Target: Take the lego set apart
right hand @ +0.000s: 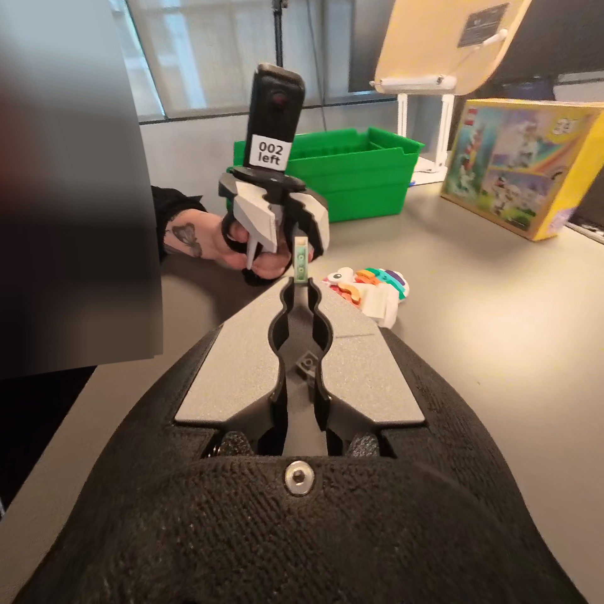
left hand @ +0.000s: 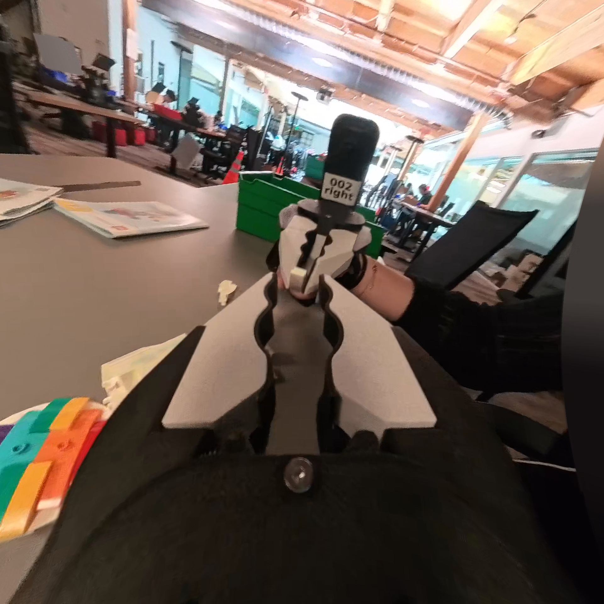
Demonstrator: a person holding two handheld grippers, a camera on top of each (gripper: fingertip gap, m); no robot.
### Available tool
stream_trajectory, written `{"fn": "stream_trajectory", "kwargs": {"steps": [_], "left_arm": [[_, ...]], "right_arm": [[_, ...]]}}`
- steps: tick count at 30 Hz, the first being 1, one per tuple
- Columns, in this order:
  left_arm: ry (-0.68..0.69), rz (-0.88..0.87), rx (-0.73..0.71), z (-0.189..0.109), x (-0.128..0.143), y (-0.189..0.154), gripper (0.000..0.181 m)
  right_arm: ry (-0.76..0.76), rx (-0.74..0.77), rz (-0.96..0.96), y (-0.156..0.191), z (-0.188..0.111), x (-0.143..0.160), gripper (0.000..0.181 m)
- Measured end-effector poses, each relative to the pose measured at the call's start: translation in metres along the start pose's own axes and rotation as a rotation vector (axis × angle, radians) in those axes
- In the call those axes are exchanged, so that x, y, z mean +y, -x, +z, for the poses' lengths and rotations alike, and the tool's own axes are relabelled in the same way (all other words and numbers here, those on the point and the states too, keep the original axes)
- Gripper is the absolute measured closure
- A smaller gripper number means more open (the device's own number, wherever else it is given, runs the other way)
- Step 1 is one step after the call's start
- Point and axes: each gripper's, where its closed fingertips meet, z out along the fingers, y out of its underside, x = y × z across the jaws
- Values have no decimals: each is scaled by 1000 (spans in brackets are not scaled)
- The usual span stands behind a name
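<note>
The right gripper point(right hand: 299, 282) pinches a thin pale-green lego plate point(right hand: 301, 263) by its lower end, jaws drawn narrow around it, so the plate stands upright with its long axis continuing straight out past the fingertips toward the left gripper point(right hand: 287, 242). That gripper faces it from just beyond, its jaws parted and holding nothing I can see; in the left wrist view the plate shows only as a small pale end point(left hand: 299, 273) at the right gripper's tips, with the left gripper's own tips point(left hand: 297, 282) just short of it. The rest of the lego set, a white unicorn with a rainbow mane point(right hand: 369, 287), lies on its side on the grey table point(right hand: 457, 327), right of the right gripper's fingers and near them. 1 dark grey brick point(right hand: 305, 362) lies on the table under those fingers. Judging by this, the plate is already off the model, and the green bin point(right hand: 353, 183) sits behind both grippers.
</note>
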Motion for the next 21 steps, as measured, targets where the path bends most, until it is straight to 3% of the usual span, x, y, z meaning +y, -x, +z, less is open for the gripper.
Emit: {"fn": "stream_trajectory", "kwargs": {"steps": [2,5,8,13,15,18,21], "left_arm": [[2,10,23,0,0,-3,173],[9,-2,45,-2,-1,-5,171],[31,-14,38,-1,3,-2,159],[11,66,48,0,3,-8,174],[56,104,32,0,6,-7,174],[153,124,15,-3,15,-3,174],[213,131,11,-5,21,-1,174]], "right_arm": [[-3,-22,-8,4,4,1,176],[-36,-36,-7,6,4,-3,175],[-73,-42,-6,7,3,-10,176],[-65,-39,-16,8,4,-9,176],[-41,-5,-60,6,4,-6,175],[0,31,-124,5,2,-4,160],[10,6,-129,10,2,-3,164]]}}
